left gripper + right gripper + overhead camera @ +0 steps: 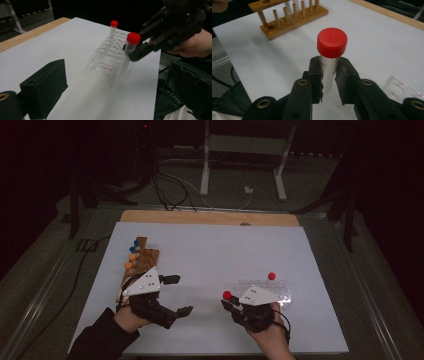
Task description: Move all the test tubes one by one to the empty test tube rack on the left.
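Observation:
My right gripper point(329, 71) is shut on a clear graduated tube with a red cap point(332, 42) and holds it upright above the white mat. In the high view this tube point(227, 295) is at the left end of a clear plastic rack point(282, 292). A second red-capped tube point(271, 276) stands in that rack. In the left gripper view the held tube point(132, 40) hangs over the near edge of the clear rack point(110, 58). My left gripper point(179, 295) is open and empty, just right of a wooden rack point(142, 260).
The wooden rack point(292, 17) holds several tubes with blue and orange caps point(133, 251) at the mat's left side. White mat point(215, 250) covers a wooden table. Cables and metal stand legs point(205, 175) lie on the floor beyond the far edge.

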Action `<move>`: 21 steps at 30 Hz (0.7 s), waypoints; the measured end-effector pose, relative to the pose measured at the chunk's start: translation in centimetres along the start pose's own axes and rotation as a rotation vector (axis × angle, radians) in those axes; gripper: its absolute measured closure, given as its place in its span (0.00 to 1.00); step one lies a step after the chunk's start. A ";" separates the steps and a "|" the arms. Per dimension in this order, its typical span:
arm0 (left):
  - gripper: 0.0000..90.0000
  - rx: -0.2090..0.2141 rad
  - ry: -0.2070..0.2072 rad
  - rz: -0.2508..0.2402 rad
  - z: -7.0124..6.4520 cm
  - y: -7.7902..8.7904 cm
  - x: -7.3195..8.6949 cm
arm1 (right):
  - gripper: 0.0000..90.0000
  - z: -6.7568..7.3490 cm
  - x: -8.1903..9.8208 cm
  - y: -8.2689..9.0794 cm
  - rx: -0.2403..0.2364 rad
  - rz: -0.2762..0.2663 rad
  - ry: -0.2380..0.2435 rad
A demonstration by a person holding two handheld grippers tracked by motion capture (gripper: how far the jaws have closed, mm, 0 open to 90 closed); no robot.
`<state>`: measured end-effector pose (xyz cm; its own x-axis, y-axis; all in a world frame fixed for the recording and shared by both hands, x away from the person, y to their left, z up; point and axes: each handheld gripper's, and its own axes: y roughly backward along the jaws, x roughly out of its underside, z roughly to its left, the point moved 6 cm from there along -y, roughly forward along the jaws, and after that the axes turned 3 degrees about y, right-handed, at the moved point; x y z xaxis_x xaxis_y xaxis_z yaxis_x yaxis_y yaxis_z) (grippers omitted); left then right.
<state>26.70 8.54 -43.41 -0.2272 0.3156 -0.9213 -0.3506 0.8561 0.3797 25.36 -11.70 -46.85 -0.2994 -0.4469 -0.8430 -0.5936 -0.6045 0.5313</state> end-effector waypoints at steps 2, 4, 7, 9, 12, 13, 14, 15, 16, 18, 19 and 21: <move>0.05 0.016 0.006 -0.003 -0.3 -0.4 -0.1 | 0.84 0.5 -0.1 -0.3 -0.012 0.001 0.006; 0.05 0.025 -0.001 0.002 -0.6 -0.9 -0.2 | 0.84 0.8 0.0 -0.5 -0.024 0.007 0.012; 0.06 0.045 -0.003 -0.005 -1.0 -1.6 -0.4 | 0.84 1.4 0.0 -0.9 -0.041 0.011 0.018; 0.08 0.069 0.007 -0.009 -1.4 -2.2 -0.5 | 0.84 1.8 0.1 -1.1 -0.052 0.015 0.022; 0.12 0.082 0.001 -0.002 -1.8 -3.1 -0.4 | 0.84 2.3 0.2 -1.4 -0.065 0.022 0.027; 0.15 0.082 -0.001 0.001 -1.9 -3.3 -0.3 | 0.84 2.4 0.2 -1.5 -0.071 0.024 0.029; 0.18 0.085 -0.002 0.000 -2.0 -3.5 -0.3 | 0.84 2.5 0.2 -1.5 -0.074 0.023 0.032; 0.19 0.085 -0.001 0.001 -2.0 -3.7 -0.3 | 0.84 2.6 0.2 -1.5 -0.076 0.024 0.033; 0.21 0.079 -0.005 0.005 -2.0 -3.8 -0.3 | 0.84 2.7 0.1 -1.6 -0.079 0.023 0.034; 0.28 0.085 -0.001 -0.001 -2.0 -4.0 -0.4 | 0.84 2.8 0.1 -1.6 -0.082 0.023 0.035; 0.31 0.082 0.000 0.000 -2.0 -4.1 -0.4 | 0.84 2.8 0.1 -1.6 -0.082 0.024 0.036; 0.38 0.082 -0.011 0.005 -2.1 -4.4 -0.3 | 0.84 2.8 0.1 -1.6 -0.083 0.022 0.033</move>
<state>26.40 3.81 -44.58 -0.2189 0.3236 -0.9205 -0.2739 0.8851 0.3763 24.17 -8.88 -48.02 -0.2865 -0.4812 -0.8284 -0.5230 -0.6459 0.5561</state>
